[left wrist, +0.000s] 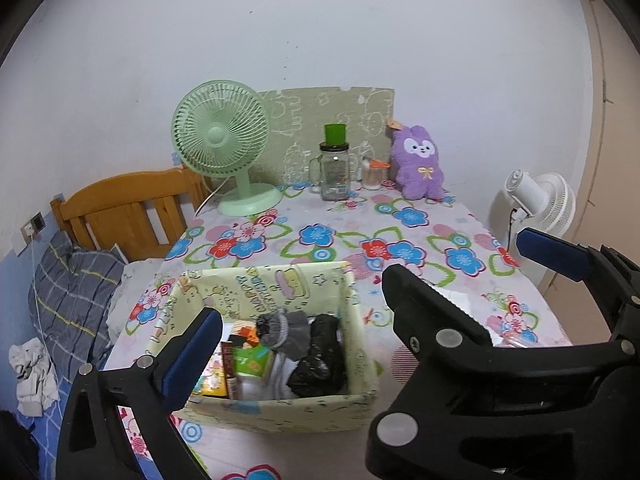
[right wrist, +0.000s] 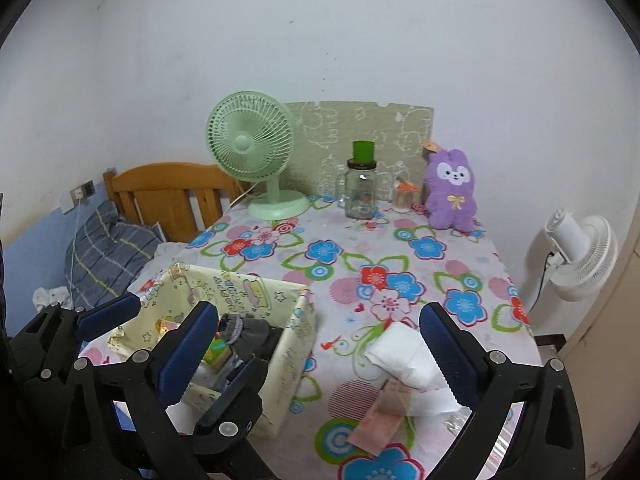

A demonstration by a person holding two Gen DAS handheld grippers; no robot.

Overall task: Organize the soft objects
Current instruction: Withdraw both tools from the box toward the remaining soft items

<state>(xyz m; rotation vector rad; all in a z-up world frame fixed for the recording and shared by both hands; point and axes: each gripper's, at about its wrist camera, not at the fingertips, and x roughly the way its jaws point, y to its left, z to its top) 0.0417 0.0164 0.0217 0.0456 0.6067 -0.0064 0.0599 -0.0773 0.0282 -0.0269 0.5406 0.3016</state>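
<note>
A pale yellow fabric storage box (left wrist: 280, 408) (right wrist: 296, 344) stands on the floral table. It holds a grey sock (left wrist: 286, 332) (right wrist: 248, 330), a black soft item (left wrist: 320, 356) and small packets. My left gripper (left wrist: 304, 324) is open and empty above the box; it also shows in the right wrist view (right wrist: 182, 334). My right gripper (right wrist: 320, 344) is open and empty, just right of the box. A white soft pack (right wrist: 404, 356) and a pink cloth (right wrist: 380, 416) lie between its fingers on the table. A purple plush bunny (left wrist: 418, 160) (right wrist: 450, 192) sits at the back.
A green desk fan (left wrist: 224, 148) (right wrist: 256, 152), a glass jar with a green lid (left wrist: 334, 168) (right wrist: 362, 184) and a small orange-lidded jar (left wrist: 374, 174) stand at the back. A white floor fan (right wrist: 580, 256) is right of the table. A bed with a wooden headboard (left wrist: 128, 208) lies left.
</note>
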